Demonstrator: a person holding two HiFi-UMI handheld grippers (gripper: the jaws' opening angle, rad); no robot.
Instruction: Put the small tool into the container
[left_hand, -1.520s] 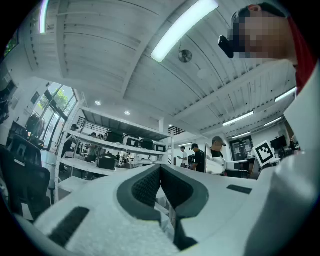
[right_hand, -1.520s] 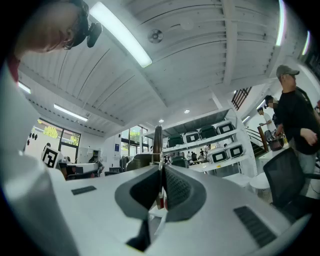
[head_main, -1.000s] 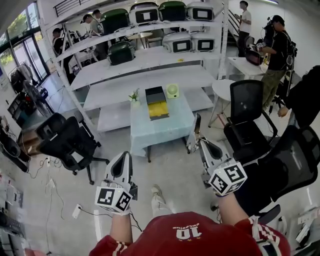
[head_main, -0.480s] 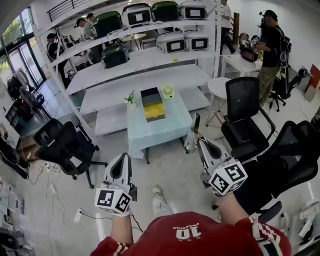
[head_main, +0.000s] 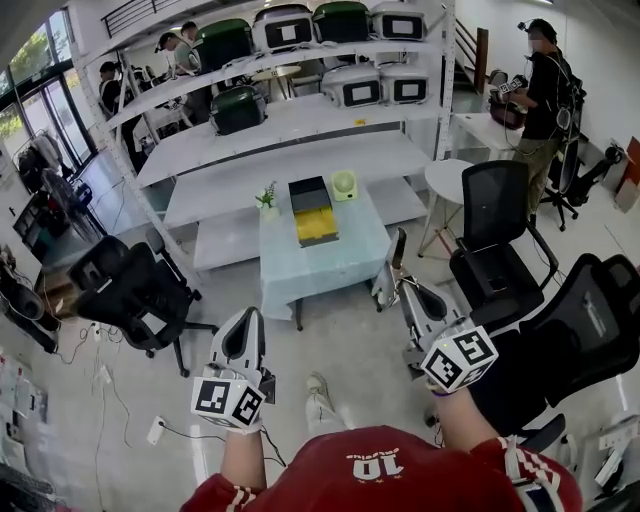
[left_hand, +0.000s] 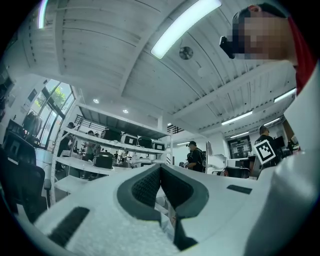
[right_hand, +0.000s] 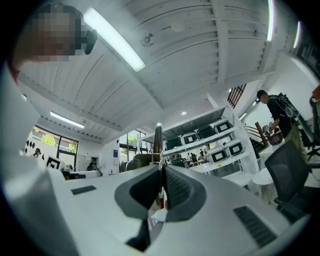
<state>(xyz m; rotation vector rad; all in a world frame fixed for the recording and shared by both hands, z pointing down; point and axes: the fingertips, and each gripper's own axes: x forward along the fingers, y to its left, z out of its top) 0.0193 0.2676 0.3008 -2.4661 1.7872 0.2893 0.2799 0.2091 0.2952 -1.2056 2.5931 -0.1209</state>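
My right gripper (head_main: 399, 288) is shut on a slim metal tool (head_main: 391, 266) that sticks out past its tips, held in the air above the floor. In the right gripper view the tool (right_hand: 158, 142) rises from between the closed pads of that gripper (right_hand: 161, 172). My left gripper (head_main: 243, 317) is shut with nothing in it; its pads meet in the left gripper view (left_hand: 160, 169). A black container (head_main: 311, 192) with yellow contents stands on the far half of a small pale blue table (head_main: 324, 257), well ahead of both grippers.
A small green fan (head_main: 345, 183) and a little plant (head_main: 267, 195) flank the container. Black office chairs stand at left (head_main: 130, 290) and right (head_main: 496, 235), another by my right arm (head_main: 590, 330). White shelving (head_main: 290, 115) with appliances runs behind. People stand in the background.
The head view has shifted slightly. Both grippers keep the same pose, the right one still holding the tool. A person at the back right has moved.
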